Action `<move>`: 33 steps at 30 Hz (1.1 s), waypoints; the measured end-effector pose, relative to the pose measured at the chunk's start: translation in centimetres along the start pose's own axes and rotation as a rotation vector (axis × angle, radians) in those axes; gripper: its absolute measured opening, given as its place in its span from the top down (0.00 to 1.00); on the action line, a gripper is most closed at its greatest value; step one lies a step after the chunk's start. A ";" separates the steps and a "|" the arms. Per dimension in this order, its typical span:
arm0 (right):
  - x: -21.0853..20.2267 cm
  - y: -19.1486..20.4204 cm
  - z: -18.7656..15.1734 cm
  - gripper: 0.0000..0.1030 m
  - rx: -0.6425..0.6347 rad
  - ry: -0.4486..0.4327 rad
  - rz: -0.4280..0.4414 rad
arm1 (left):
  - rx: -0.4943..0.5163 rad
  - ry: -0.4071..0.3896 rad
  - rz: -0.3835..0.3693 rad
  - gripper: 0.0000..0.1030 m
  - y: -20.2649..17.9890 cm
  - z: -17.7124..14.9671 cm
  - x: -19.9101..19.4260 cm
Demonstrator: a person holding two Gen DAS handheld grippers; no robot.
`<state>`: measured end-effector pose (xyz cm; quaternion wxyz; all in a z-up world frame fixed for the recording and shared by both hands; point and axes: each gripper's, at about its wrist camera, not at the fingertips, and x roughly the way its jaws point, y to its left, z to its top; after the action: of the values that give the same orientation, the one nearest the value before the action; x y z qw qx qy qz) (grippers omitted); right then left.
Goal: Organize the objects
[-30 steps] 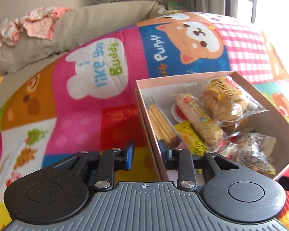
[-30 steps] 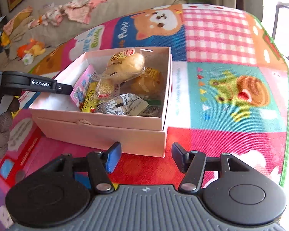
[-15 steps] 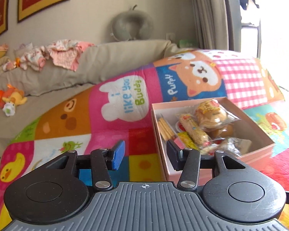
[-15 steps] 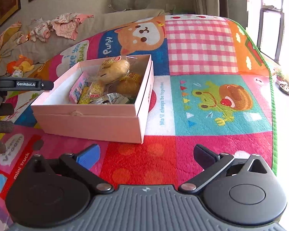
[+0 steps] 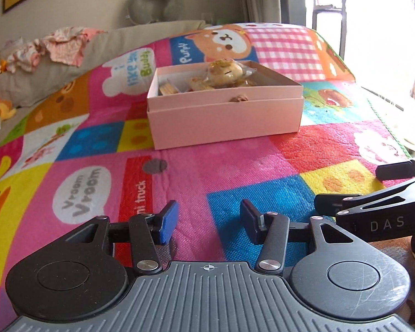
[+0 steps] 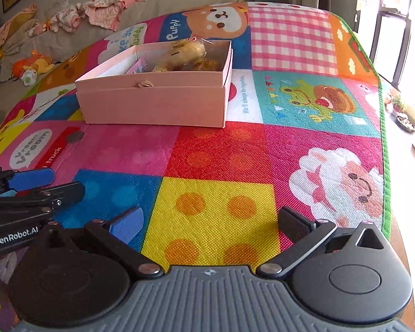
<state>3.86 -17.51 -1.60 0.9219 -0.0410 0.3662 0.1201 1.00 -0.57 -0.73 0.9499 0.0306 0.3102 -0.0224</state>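
Pink box [image 5: 224,116]: open, sits on play mat [image 5: 235,171] w/ cartoon patches, well ahead of both grippers; seen in both views.
Contents: wrapped bun [image 5: 226,71] on top, other snack packs under it, biscuit sticks [image 5: 167,90] at left end.
Left gripper [image 5: 209,222]: jaws apart & opening, nothing btwn them, low over mat.
Right gripper [image 6: 211,225]: jaws spread wide, empty, over yellow patch.
Background: sofa [image 6: 69,36] w/ clothes [image 6: 102,11] & plush toy [image 6: 31,65].
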 end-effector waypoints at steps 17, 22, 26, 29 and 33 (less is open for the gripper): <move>-0.4 0.4 -1.1 0.00 0.024 -0.070 -0.042 | -0.067 0.004 -0.029 0.46 0.6 -0.5 -0.3; -0.4 0.5 -1.2 0.00 0.020 -0.072 -0.037 | -0.071 0.006 -0.019 0.46 0.6 -0.6 -0.5; -0.5 0.5 -1.2 0.00 0.019 -0.072 -0.038 | -0.071 0.006 -0.011 0.46 0.4 -0.8 -0.7; -0.5 0.5 -1.2 0.00 0.020 -0.072 -0.037 | -0.071 0.006 -0.012 0.46 0.3 -0.9 -0.8; -0.5 0.5 -1.2 0.00 0.020 -0.072 -0.038 | -0.059 0.007 0.005 0.46 0.0 -1.2 -1.1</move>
<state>2.60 -17.29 -2.11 0.9369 -0.0344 0.3332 0.1005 -0.60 -0.51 -1.02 0.9494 0.0035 0.3139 -0.0108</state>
